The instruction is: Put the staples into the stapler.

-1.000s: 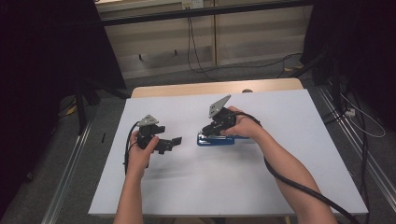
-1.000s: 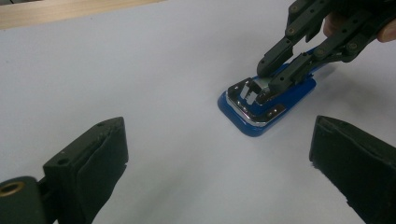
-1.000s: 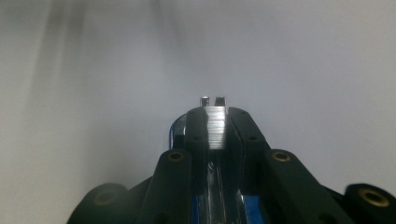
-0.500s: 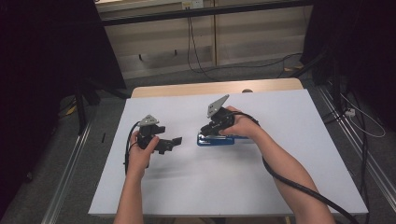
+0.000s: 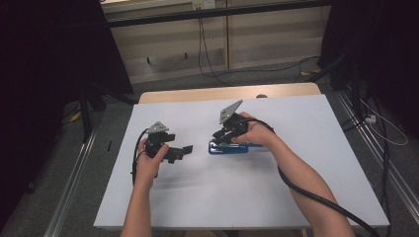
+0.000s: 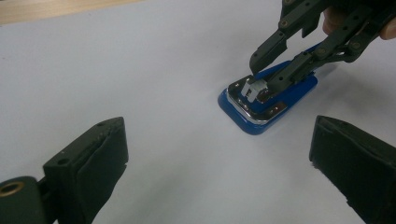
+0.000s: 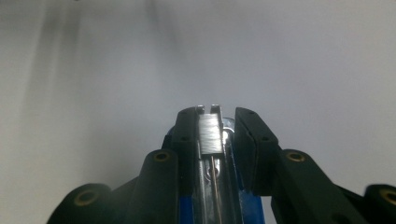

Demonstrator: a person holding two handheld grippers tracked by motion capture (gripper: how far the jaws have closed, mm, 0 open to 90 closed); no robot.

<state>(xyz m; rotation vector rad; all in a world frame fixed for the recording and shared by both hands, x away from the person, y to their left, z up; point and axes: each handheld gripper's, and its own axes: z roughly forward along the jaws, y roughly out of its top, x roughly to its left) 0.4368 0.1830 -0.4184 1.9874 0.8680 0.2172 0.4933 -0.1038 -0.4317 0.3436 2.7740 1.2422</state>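
right gripper view | stapler (image 7: 212,186) btwn right tool (image 7: 219,135) jaws, just loosening, staple strip (image 7: 209,135) beside one pad | left tool (image 6: 219,172) open, apart

Staplers: one, blue (image 5: 228,148)
Staple strips: one, in the stapler's open channel (image 7: 209,135)
Grippers: two, left gripper (image 5: 184,150), right gripper (image 5: 217,138)
Tabletops: one (image 5: 306,128)

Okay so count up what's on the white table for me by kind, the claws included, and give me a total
Blue stapler: 1
Strip of silver staples in the stapler's open channel: 1
Hand-held claws, left claw and right claw: 2
Total: 4
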